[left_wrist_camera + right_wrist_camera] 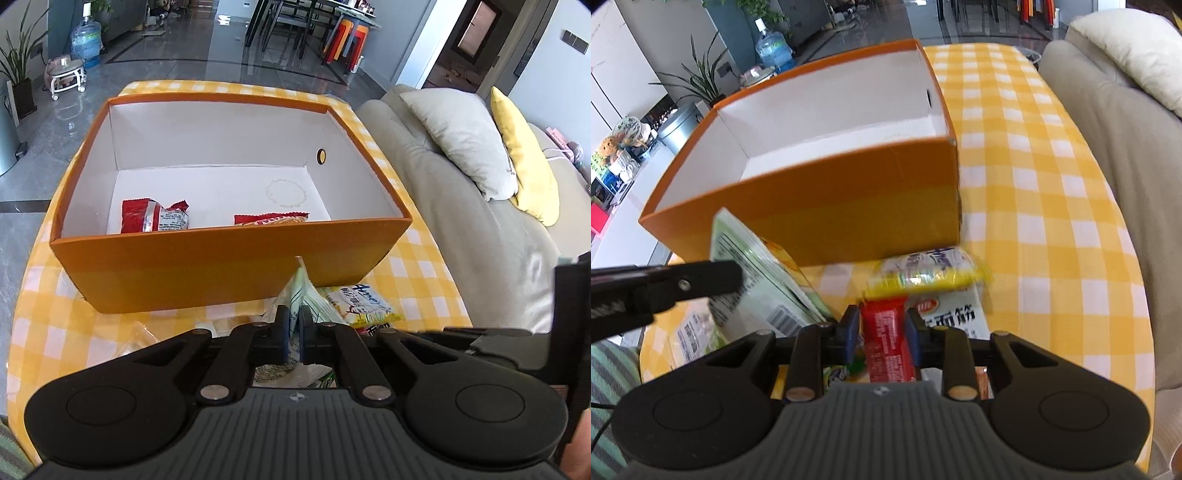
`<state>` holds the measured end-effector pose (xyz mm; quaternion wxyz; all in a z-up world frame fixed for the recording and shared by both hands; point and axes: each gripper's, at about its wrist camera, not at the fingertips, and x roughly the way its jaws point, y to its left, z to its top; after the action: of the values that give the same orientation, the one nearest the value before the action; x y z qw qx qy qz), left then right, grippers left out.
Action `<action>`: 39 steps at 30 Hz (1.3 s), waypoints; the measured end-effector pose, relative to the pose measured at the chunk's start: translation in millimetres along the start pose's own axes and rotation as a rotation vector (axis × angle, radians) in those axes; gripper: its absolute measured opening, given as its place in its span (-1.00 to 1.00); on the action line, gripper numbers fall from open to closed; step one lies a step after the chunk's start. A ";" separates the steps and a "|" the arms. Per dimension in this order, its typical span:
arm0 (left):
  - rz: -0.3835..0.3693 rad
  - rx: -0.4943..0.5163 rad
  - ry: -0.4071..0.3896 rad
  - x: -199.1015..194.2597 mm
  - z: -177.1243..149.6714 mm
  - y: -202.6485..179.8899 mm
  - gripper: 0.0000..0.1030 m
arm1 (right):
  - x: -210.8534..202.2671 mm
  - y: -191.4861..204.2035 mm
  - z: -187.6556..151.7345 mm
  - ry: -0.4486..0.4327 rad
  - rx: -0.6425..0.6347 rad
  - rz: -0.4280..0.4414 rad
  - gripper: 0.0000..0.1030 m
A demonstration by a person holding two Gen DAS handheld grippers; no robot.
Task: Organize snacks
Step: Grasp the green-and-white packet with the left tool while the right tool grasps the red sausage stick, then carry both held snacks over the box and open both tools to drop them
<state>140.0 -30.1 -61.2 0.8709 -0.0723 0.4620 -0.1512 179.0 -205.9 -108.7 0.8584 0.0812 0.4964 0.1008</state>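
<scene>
Left wrist: left gripper (294, 325) pinches green packet (301, 284), right gripper (882, 330) clamps red packet (886, 343); next lift both over near wall into orange box (229, 254).

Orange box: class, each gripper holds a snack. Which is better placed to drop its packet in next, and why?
Left. The left gripper clamps the green packet facing the orange box squarely; the right gripper, holding the red packet, sits lower.

Yellow checked tabletop (417, 266), beige sofa (461, 221) seen just beside it, pale cushion (458, 136) and yellow cushion (524, 158) leaned on the sofa, water bottle (86, 40) placed on grey floor (229, 55), potted plant (18, 70) near it, stacked stools (345, 40) far behind
</scene>
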 end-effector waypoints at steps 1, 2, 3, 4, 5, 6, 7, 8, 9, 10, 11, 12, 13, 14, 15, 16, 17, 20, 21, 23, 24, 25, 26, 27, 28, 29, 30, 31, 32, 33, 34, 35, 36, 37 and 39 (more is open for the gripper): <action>-0.006 -0.007 -0.003 -2.3 -0.1 1.0 -0.95 | 0.9 -0.3 -1.9 0.011 0.000 -0.004 -0.50; -0.015 -0.014 -0.005 -4.6 -0.3 2.2 -0.95 | 1.8 -0.6 -4.5 0.027 -0.001 -0.010 -0.48; -0.023 -0.017 -0.008 -7.2 -0.3 2.8 -0.95 | 2.1 -1.2 -7.1 0.042 -0.002 -0.013 -0.40; -0.026 -0.015 -0.011 -9.6 -0.4 3.5 -0.96 | 1.4 -1.1 -10.0 0.056 0.001 -0.013 -0.37; -0.025 -0.009 -0.012 -11.8 -0.9 2.7 -0.96 | 0.0 0.1 -13.0 0.069 0.000 -0.014 -0.35; -0.026 -0.004 -0.012 -14.5 -1.7 1.6 -0.96 | -1.5 2.5 -16.0 0.079 -0.012 -0.021 -0.35; -0.029 0.000 -0.010 -17.3 -2.3 0.5 -0.96 | -2.4 5.5 -18.9 0.088 -0.032 -0.036 -0.35; -0.031 0.003 -0.006 -20.7 -2.8 -0.6 -0.96 | -2.7 9.8 -22.1 0.104 -0.062 -0.064 -0.35; -0.032 0.005 -0.003 -24.0 -3.5 -1.1 -0.96 | -2.4 12.7 -25.9 0.118 -0.086 -0.091 -0.35; -0.033 0.008 0.001 -27.5 -4.2 -1.6 -0.96 | -1.8 14.4 -28.9 0.129 -0.101 -0.113 -0.35; -0.033 0.012 0.003 -30.2 -5.7 -2.1 -0.96 | -1.1 14.9 -31.2 0.137 -0.104 -0.123 -0.35; -0.031 0.015 0.007 -32.8 -6.6 -2.2 -0.96 | -0.1 14.4 -32.9 0.147 -0.097 -0.123 -0.35; -0.031 0.019 0.012 -34.3 -7.6 -1.9 -0.96 | 1.1 13.3 -33.9 0.156 -0.085 -0.121 -0.35; -0.030 0.020 0.015 -35.2 -9.0 -1.8 -0.96 | 1.6 12.6 -34.7 0.161 -0.076 -0.120 -0.35; -0.029 0.021 0.020 -35.3 -10.4 -0.8 -0.96 | 2.5 11.7 -35.0 0.162 -0.070 -0.121 -0.36; -0.027 0.020 0.024 -34.8 -12.3 0.4 -0.96 | 3.0 11.9 -35.4 0.163 -0.068 -0.123 -0.36; -0.023 0.018 0.028 -34.1 -13.8 1.8 -0.96 | 3.5 11.9 -35.9 0.165 -0.067 -0.126 -0.39; -0.019 0.002 0.032 -34.1 -17.1 5.3 -0.96 | 4.5 12.0 -36.5 0.164 -0.063 -0.140 -0.57; -0.021 -0.001 0.030 -35.2 -17.3 6.1 -0.96 | 5.1 11.6 -36.0 0.165 -0.062 -0.140 -0.58; -0.025 -0.004 0.025 -39.0 -17.4 7.2 -0.96 | 5.4 10.3 -34.4 0.162 -0.057 -0.134 -0.58; -0.024 -0.004 0.021 -40.7 -16.9 7.3 -0.96 | 3.9 11.1 -34.4 0.159 -0.061 -0.134 -0.59; -0.024 -0.004 0.017 -42.4 -16.7 7.2 -0.96 | 2.3 12.6 -34.4 0.156 -0.065 -0.135 -0.59; -0.023 -0.004 0.011 -44.7 -16.2 7.3 -0.96 | 1.2 13.1 -33.5 0.154 -0.069 -0.138 -0.59; -0.024 -0.006 0.006 -47.3 -15.6 7.5 -0.96 | -1.6 14.6 -33.5 0.152 -0.072 -0.142 -0.59; -0.025 -0.008 -0.001 -50.1 -15.0 8.0 -0.96 | -5.5 16.6 -33.9 0.150 -0.075 -0.146 -0.59; -0.027 -0.010 -0.007 -53.0 -14.5 8.5 -0.96 | -9.7 18.2 -33.1 0.146 -0.078 -0.148 -0.59; -0.028 -0.014 -0.018 -56.9 -13.6 8.9 -0.96 | -13.1 19.6 -31.9 0.141 -0.079 -0.149 -0.59; -0.031 -0.016 -0.026 -60.2 -12.3 9.4 -0.96 | -17.8 21.4 -31.3 0.134 -0.081 -0.150 -0.59; -0.034 -0.019 -0.039 -64.9 -10.8 9.3 -0.96 | -23.3 23.5 -30.4 0.125 -0.084 -0.149 -0.59; -0.038 -0.019 -0.050 -69.4 -9.6 9.7 -0.96 | -28.5 25.7 -29.4 0.115 -0.088 -0.148 -0.59; -0.042 -0.019 -0.065 -74.7 -7.9 10.1 -0.96 | -34.0 28.0 -28.2 0.104 -0.092 -0.147 -0.59; -0.046 -0.019 -0.078 -79.5 -6.0 10.1 -0.96 | -40.6 30.6 -26.7 0.090 -0.098 -0.142 -0.60; -0.048 -0.020 -0.089 -83.8 -4.0 10.1 -0.96 | -47.1 33.4 -24.9 0.076 -0.105 -0.136 -0.60; -0.049 -0.021 -0.103 -88.6 -1.5 10.6 -0.96 | -54.0 36.7 -23.2 0.062 -0.112 -0.128 -0.60; -0.048 -0.024 -0.133 -97.9 4.5 12.5 -0.96 | -67.1 42.6 -21.0 0.029 -0.125 -0.110 -0.60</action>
<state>94.5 14.0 14.7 0.8948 -0.1035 0.4032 -0.1615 124.2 -180.9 -52.8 0.8588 -0.0013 0.5052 0.0855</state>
